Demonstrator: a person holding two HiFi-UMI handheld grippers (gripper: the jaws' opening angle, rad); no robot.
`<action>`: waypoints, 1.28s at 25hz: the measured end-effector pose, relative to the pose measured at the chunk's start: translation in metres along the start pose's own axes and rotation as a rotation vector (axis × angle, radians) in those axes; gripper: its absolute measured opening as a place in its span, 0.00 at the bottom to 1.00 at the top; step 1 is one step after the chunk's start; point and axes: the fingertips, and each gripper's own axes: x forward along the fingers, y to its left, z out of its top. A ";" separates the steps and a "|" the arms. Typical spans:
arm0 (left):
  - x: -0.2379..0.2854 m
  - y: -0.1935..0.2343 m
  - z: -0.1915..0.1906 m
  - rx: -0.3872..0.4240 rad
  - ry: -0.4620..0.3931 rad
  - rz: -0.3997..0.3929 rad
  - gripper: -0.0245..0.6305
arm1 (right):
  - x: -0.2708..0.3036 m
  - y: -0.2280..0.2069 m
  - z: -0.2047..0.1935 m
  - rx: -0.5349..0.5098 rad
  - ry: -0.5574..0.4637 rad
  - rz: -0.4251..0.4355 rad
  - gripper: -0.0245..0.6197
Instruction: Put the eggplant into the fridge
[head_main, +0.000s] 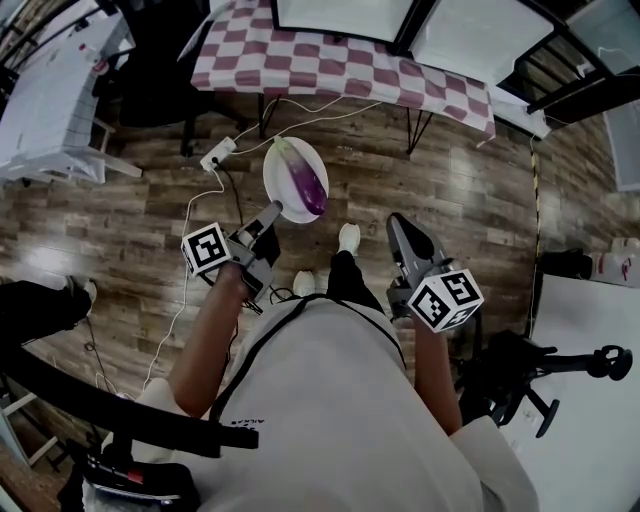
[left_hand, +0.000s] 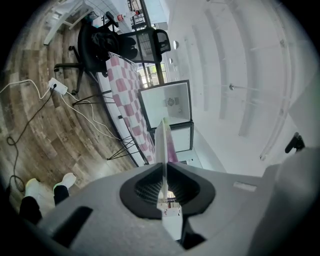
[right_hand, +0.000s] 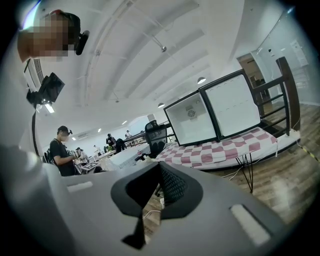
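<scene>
A purple eggplant (head_main: 307, 178) lies on a white plate (head_main: 283, 170) held out over the wooden floor. My left gripper (head_main: 272, 214) is shut on the plate's near rim. In the left gripper view the plate (left_hand: 162, 142) shows edge-on between the jaws, with the eggplant (left_hand: 172, 150) just to the right of it. My right gripper (head_main: 399, 224) hangs to the right, shut and holding nothing; its jaws (right_hand: 159, 165) meet at the tips. The fridge (left_hand: 167, 102), a white box with a black frame, stands on the checkered table ahead; a second box (right_hand: 232, 105) stands beside it (right_hand: 192, 120).
The red-and-white checkered table (head_main: 330, 65) stands ahead on thin legs. A power strip (head_main: 217, 153) and white cables lie on the floor. A black office chair (left_hand: 107, 47) is left of the table. A white table (head_main: 590, 380) is at the right. People (right_hand: 62, 150) work in the background.
</scene>
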 end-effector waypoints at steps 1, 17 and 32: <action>0.007 0.000 0.003 0.000 0.001 0.000 0.09 | 0.003 -0.005 0.003 0.001 -0.001 0.000 0.05; 0.148 -0.035 0.051 0.044 0.008 -0.029 0.09 | 0.058 -0.107 0.084 -0.012 -0.024 0.030 0.05; 0.236 -0.037 0.059 -0.002 -0.064 -0.032 0.09 | 0.088 -0.193 0.132 -0.034 0.001 0.094 0.05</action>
